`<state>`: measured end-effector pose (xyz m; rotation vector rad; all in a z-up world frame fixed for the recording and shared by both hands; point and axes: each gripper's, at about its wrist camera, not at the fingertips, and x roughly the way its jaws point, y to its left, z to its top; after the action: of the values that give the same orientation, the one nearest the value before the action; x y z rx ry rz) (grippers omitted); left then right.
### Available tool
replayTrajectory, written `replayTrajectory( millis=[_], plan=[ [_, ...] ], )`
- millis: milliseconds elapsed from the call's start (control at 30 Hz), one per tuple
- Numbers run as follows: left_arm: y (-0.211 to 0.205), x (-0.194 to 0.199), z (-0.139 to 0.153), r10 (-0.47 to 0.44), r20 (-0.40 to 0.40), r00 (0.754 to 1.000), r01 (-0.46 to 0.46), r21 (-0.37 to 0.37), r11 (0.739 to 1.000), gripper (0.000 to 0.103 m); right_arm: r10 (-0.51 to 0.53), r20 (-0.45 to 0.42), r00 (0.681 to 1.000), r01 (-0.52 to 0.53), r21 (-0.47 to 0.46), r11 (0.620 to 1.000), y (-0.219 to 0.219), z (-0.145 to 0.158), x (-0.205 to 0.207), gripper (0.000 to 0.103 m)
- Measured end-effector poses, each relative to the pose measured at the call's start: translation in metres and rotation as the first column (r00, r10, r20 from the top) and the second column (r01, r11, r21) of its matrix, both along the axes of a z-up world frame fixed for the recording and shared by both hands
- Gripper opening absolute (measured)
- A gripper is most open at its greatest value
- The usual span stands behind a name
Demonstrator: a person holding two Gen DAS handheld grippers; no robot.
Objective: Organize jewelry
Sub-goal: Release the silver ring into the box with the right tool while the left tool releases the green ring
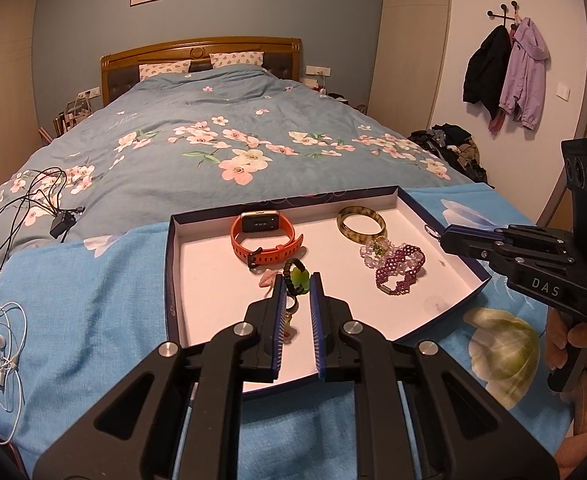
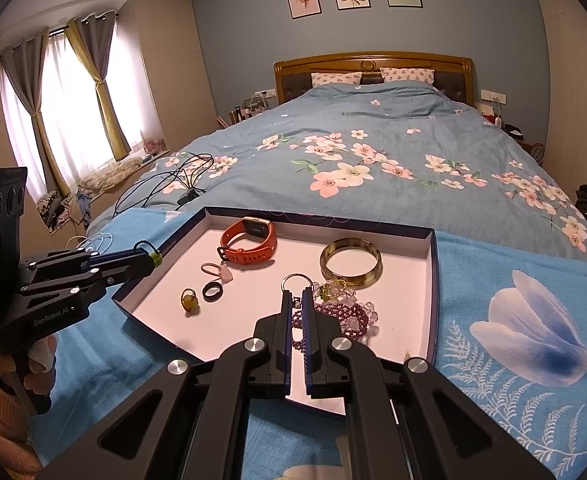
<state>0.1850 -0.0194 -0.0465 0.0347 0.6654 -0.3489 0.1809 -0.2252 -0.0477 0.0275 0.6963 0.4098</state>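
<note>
The shallow box (image 2: 433, 280) sits mid-frame on the blue cloth (image 2: 493, 380), with bare floor along its lower left. The left gripper (image 2: 153, 259) pinches a green-beaded cord ring (image 1: 295, 278) at the left rim. The right gripper (image 2: 296, 294) clamps a silver ring (image 2: 296, 280) above the purple bead bracelet (image 2: 347, 316).

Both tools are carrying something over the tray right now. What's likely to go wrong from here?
1. The left tool pinches the green-bead cord ring only at its fingertips, so it may slip and drop among the small rings below.
2. The right tool holds a thin silver ring just as marginally, above the tangled purple bead bracelets; setting it down there could snag or bury it.
3. The tray lies on soft bedding and may tip if pressed.
</note>
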Motion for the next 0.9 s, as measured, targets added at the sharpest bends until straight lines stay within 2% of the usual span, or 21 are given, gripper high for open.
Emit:
replayTrajectory(
  millis=[900],
  plan=[
    [-0.005, 0.008, -0.010, 0.027, -0.023, 0.999, -0.027, 0.015, 1.000, 0.012, -0.017, -0.036, 0.999, 0.017, 0.001, 1.000, -0.001, -0.013, 0.014, 0.003]
  ],
)
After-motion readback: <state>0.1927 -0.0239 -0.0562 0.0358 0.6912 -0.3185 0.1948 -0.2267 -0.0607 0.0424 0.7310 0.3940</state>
